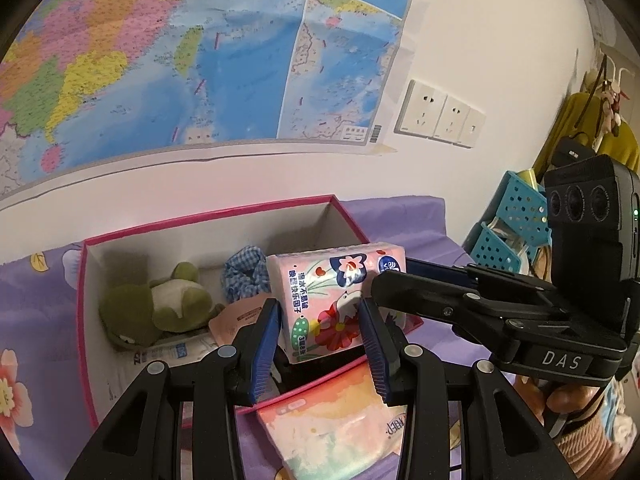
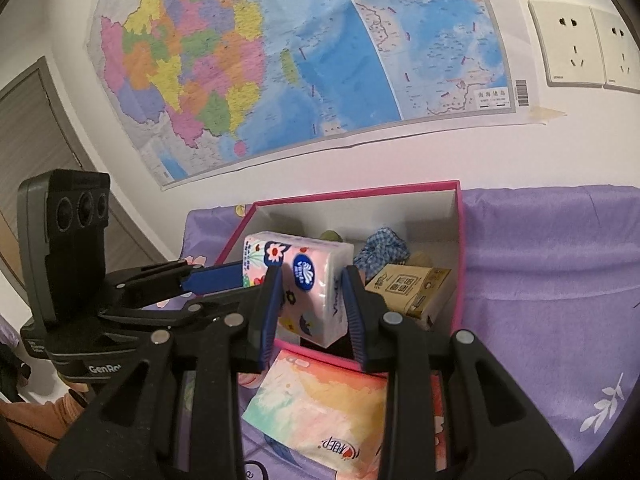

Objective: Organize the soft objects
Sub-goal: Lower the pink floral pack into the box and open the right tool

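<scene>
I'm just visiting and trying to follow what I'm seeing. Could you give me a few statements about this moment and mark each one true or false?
1. Both grippers grip the same pink floral tissue pack. True: the left gripper and the right gripper each clamp it.
2. The pink box is empty. False: a green plush frog, a blue checked scrunchie and a brown tissue pack lie inside.
3. A pastel tissue pack lies on the purple cloth, outside the box. True.
4. The wall bears a mirror. False: a map.
</scene>
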Available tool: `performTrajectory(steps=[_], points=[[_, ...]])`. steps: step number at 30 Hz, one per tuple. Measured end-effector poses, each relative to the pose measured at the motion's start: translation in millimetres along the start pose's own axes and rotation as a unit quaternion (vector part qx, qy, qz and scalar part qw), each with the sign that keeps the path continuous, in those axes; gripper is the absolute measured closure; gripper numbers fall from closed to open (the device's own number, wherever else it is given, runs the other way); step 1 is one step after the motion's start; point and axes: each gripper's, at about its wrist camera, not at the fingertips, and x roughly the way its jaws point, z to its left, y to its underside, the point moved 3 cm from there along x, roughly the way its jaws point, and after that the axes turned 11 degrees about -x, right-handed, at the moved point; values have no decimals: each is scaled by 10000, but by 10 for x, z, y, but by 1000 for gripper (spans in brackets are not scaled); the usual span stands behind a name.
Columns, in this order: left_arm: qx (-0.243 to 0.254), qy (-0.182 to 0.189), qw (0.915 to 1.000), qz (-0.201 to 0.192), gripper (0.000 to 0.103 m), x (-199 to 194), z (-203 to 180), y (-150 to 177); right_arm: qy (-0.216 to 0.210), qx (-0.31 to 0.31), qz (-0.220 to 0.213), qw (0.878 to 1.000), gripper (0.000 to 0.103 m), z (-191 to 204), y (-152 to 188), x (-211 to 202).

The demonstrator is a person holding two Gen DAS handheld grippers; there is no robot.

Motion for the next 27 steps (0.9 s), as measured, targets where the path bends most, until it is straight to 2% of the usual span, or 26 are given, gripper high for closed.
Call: performTrajectory(steps=[27], points=[[-189,-156,9995,190,64,297,77,-182,155,242,89,9995,69,-251,-73,263]])
